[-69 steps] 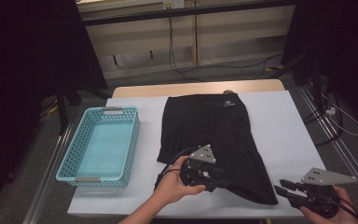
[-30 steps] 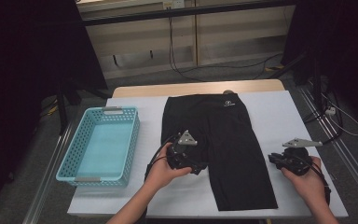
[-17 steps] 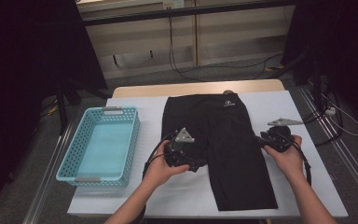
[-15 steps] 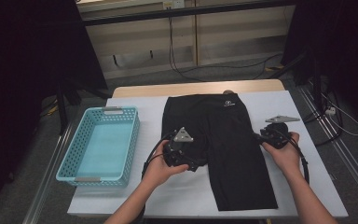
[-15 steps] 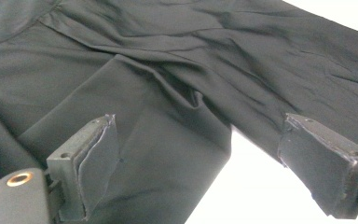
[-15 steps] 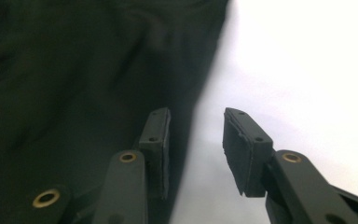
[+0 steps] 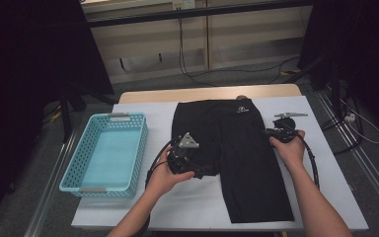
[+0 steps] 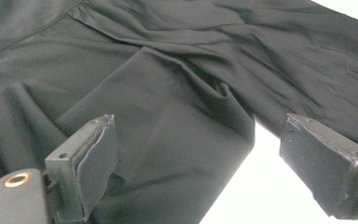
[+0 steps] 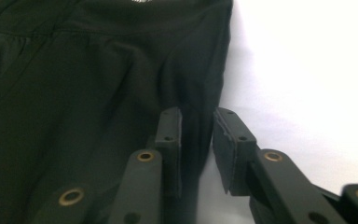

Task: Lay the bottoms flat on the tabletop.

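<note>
Shorts [image 7: 237, 153], black, lie flat on the white worktop [image 7: 325, 197] beside a turquoise basket [image 7: 106, 153] in the high view. Left gripper [image 8: 200, 158] fingers gape wide over a folded leg. Right gripper [image 9: 198, 149] fingers, just closing, stand narrowly parted astride the side hem.

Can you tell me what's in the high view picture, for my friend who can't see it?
Black shorts lie flat on a white table. A person's left gripper rests at the shorts' left edge and the right gripper at their right edge. A light blue basket sits at the left.
</note>
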`<state>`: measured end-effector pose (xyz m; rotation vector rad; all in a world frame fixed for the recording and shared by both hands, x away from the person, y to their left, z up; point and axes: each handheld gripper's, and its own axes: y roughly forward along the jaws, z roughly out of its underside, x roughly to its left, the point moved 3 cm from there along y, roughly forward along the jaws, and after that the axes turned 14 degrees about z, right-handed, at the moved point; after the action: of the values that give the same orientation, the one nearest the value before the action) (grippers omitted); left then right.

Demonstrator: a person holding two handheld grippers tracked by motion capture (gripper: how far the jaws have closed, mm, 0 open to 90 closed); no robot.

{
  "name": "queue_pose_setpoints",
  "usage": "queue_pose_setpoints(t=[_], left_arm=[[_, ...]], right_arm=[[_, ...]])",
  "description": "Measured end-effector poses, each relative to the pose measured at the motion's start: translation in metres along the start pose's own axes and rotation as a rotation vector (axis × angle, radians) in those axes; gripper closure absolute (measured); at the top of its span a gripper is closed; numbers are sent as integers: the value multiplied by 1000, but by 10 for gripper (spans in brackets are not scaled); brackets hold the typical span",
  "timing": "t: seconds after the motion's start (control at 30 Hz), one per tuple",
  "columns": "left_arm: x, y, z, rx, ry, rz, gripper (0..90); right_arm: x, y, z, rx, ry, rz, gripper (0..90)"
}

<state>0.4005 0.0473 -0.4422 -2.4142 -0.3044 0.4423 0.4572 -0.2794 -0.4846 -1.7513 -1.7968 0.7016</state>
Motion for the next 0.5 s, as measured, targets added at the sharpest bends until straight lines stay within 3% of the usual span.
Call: queue_pose_setpoints(t=[0.1, 0.23, 0.3, 0.43, 0.5], left_arm=[[2, 0, 1, 1, -6, -3, 121], [3, -1, 1, 1, -10, -5, 121], [4, -1, 1, 0, -9, -8, 121], [6, -3, 1, -4, -12, -12, 121], [6, -3, 0, -6, -11, -16, 121]], right_arm=[[-3, 2, -2, -3, -34, 19, 892], [-13, 1, -4, -17, -10, 37, 900], [-16, 2, -3, -12, -28, 42, 899], [-18, 2, -4, -19, -28, 60, 746], [-18, 1, -6, -41, 2, 23, 687]])
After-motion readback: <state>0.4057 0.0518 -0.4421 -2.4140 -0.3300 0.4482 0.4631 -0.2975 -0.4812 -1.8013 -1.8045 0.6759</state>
